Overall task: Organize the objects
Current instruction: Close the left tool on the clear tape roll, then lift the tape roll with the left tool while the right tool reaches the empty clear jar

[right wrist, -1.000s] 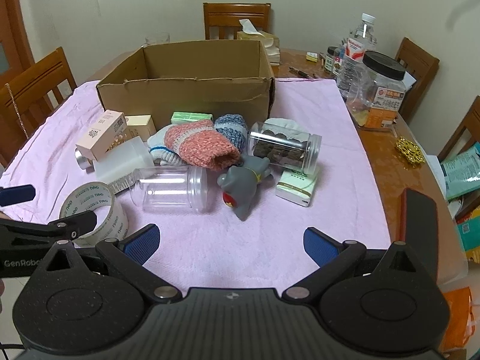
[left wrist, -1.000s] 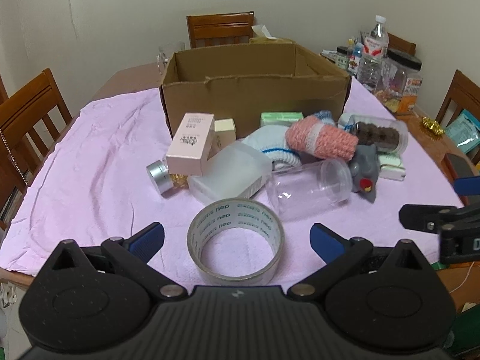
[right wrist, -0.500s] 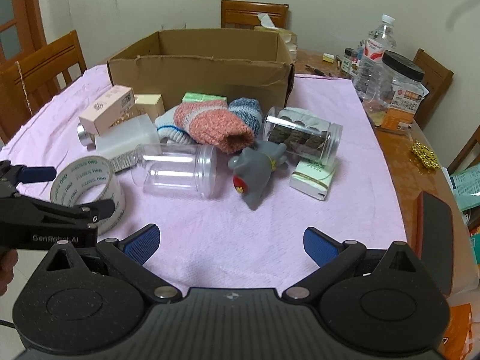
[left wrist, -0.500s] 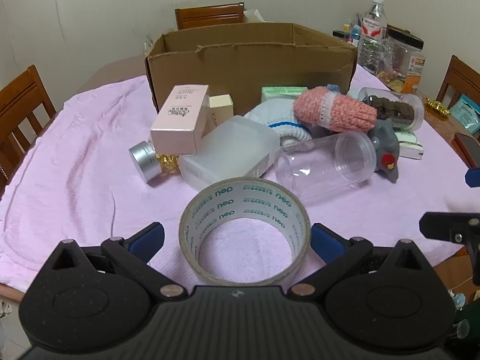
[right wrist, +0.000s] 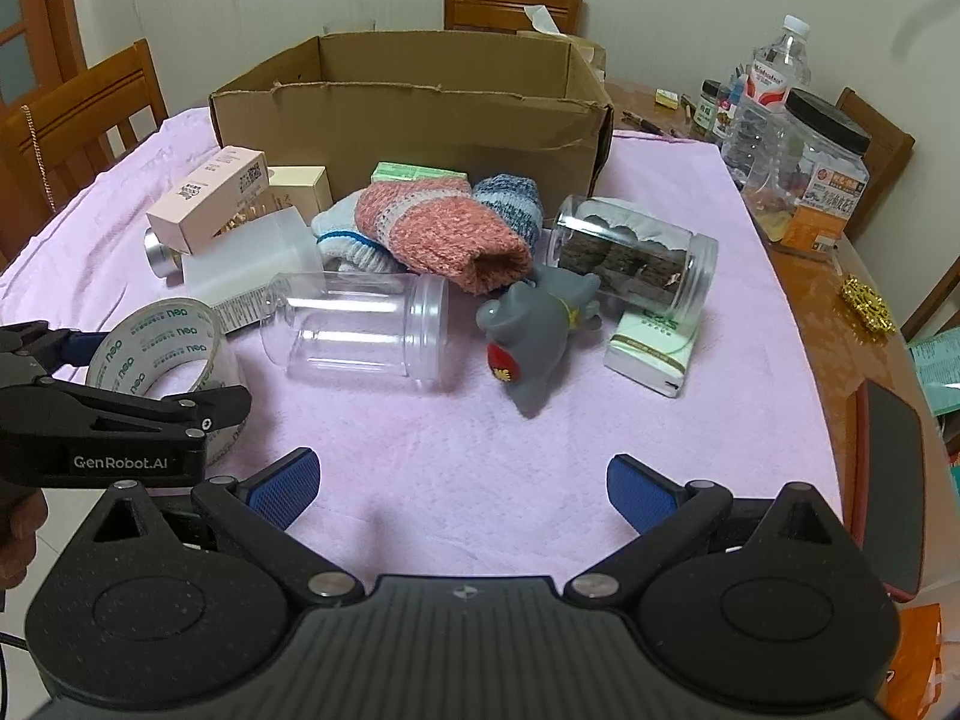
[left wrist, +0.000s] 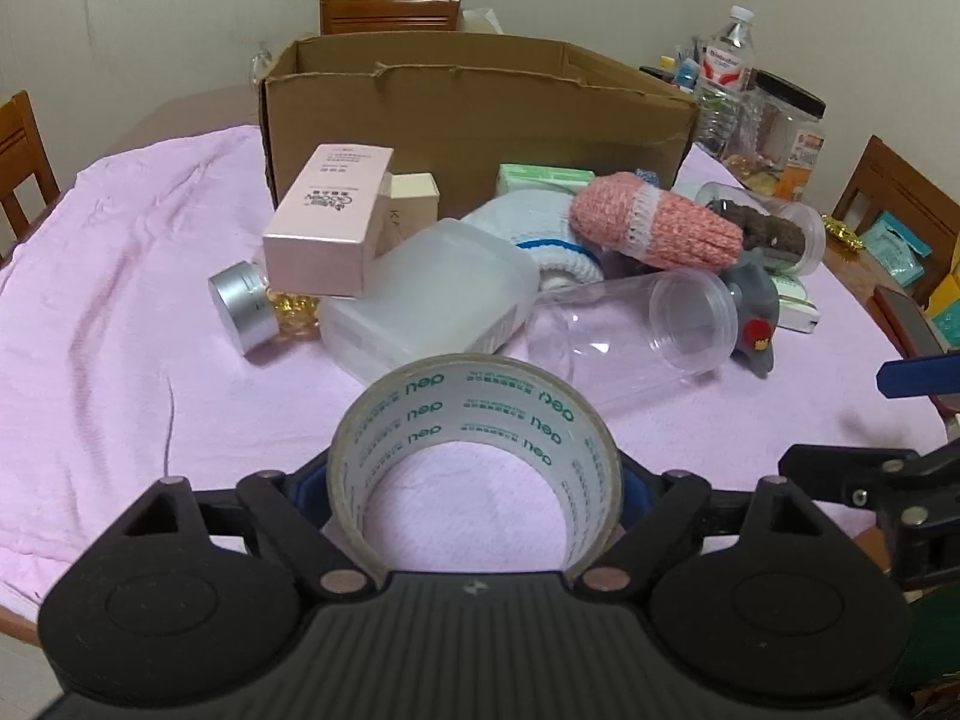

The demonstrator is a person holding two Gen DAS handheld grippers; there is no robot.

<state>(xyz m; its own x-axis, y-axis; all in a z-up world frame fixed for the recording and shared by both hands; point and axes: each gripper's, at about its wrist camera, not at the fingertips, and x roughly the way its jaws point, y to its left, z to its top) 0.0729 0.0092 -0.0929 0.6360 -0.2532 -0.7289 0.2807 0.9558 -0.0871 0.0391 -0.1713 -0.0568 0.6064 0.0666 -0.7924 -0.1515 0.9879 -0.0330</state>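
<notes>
A roll of clear packing tape (left wrist: 474,420) lies on the pink cloth between the fingers of my left gripper (left wrist: 474,489), whose pads press both its sides; it also shows in the right wrist view (right wrist: 162,348). An open cardboard box (left wrist: 474,120) stands behind a pile: a pink carton (left wrist: 330,222), a frosted plastic container (left wrist: 432,300), an empty clear jar (left wrist: 636,330), a pink knitted sock (left wrist: 654,225) and a grey toy (right wrist: 534,330). My right gripper (right wrist: 462,489) is open and empty above the cloth near the front edge.
A jar of dark contents (right wrist: 636,258) and a white-green packet (right wrist: 651,348) lie right of the pile. Bottles and a black-lidded jar (right wrist: 828,180) stand on the bare wooden table (right wrist: 840,324) at the right. Wooden chairs (right wrist: 78,114) surround the table.
My left gripper moved forward around the tape roll and closed on it. My right gripper edged forward and stayed open.
</notes>
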